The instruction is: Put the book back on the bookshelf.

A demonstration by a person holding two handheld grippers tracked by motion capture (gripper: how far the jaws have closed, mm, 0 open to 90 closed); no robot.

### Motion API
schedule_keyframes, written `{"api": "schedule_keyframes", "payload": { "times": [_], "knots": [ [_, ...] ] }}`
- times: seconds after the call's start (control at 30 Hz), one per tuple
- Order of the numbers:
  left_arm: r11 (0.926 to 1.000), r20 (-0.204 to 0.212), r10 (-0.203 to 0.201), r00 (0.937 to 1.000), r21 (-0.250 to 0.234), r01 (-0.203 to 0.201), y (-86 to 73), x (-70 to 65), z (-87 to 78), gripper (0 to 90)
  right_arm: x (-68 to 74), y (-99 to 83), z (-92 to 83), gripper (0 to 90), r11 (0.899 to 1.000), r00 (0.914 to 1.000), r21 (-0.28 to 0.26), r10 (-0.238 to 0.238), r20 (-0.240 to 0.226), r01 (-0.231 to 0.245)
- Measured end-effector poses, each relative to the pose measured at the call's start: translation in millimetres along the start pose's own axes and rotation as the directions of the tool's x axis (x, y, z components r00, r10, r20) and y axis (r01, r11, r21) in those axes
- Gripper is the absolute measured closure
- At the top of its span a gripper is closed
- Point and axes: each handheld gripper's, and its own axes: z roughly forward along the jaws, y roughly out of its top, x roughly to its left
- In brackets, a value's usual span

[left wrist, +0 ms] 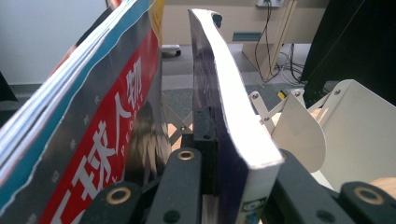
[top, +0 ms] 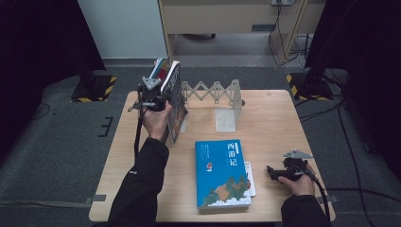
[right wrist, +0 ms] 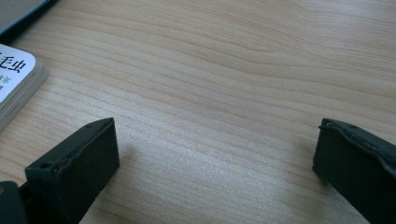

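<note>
The blue book (top: 222, 173) lying flat near the front middle of the desk (top: 274, 118) carries the large white characters 西游记 down its cover, above a picture of clouds and land; smaller print beside them is too fine to read. Under its right edge a thinner white booklet (top: 250, 178) sticks out, and in the right gripper view its corner (right wrist: 14, 74) shows the characters 毛虫 in black. The magazine (left wrist: 93, 140) standing at the back left shows a red band with white characters, of which 球人物 and the letters PEOPLE can be made out. Just beside it stands the dark book (left wrist: 224, 140), upright with its white page edge facing the camera and curving slightly; the left gripper (top: 152, 97) is clenched on its lower end, one jaw on each cover. The left forearm in a black sleeve reaches up from the front edge of the desk, hand raised and wrapped round the gripper's handle, holding the dark book on end at the left end of the white expanding bookend rack (top: 222, 101). The right gripper (top: 274, 172) rests low near the front right corner, pointing left toward the booklet, its jaws spread wide over bare wood with nothing between them.
</note>
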Motion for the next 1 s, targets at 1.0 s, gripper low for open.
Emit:
{"api": "schedule_keyframes", "payload": {
  "times": [1.0],
  "knots": [
    [1.0000, 0.051, -0.005, 0.9987, -0.006, 0.005, -23.2, 6.4, -16.5, 71.4, 0.2, 0.1, -0.1, 0.5, 1.000, 1.0000, 0.001, 0.002, 0.000, -0.002]
  ]
}}
